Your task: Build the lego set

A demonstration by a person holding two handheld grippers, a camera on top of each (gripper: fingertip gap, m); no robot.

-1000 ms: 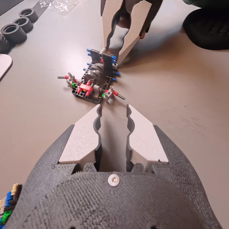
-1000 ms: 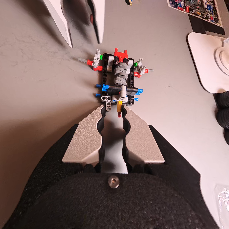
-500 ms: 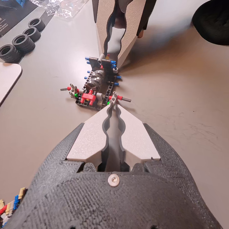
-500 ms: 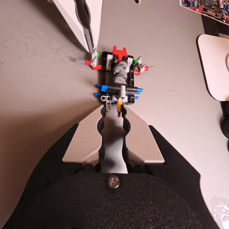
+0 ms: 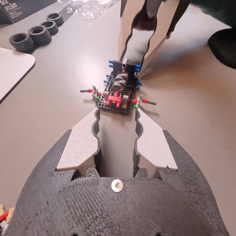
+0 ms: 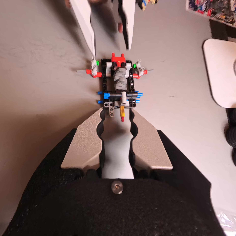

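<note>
Likely light, rigid, pins fragile: lego chassis (image 5: 116, 92) mid-frame; grip black frame sides. Left gripper (image 5: 116, 109) and right gripper (image 6: 116, 109) both spread apart, empty.

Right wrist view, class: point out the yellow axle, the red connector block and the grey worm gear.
yellow axle (image 6: 122, 110), right wrist view, middle of its shaft.
red connector block (image 6: 118, 59), right wrist view, its top face.
grey worm gear (image 6: 120, 79), right wrist view, its spiral middle.

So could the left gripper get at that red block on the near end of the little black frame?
Probably yes. The left gripper is open, its tips just short of the black frame, and the red block faces it with only bare table between.
</note>
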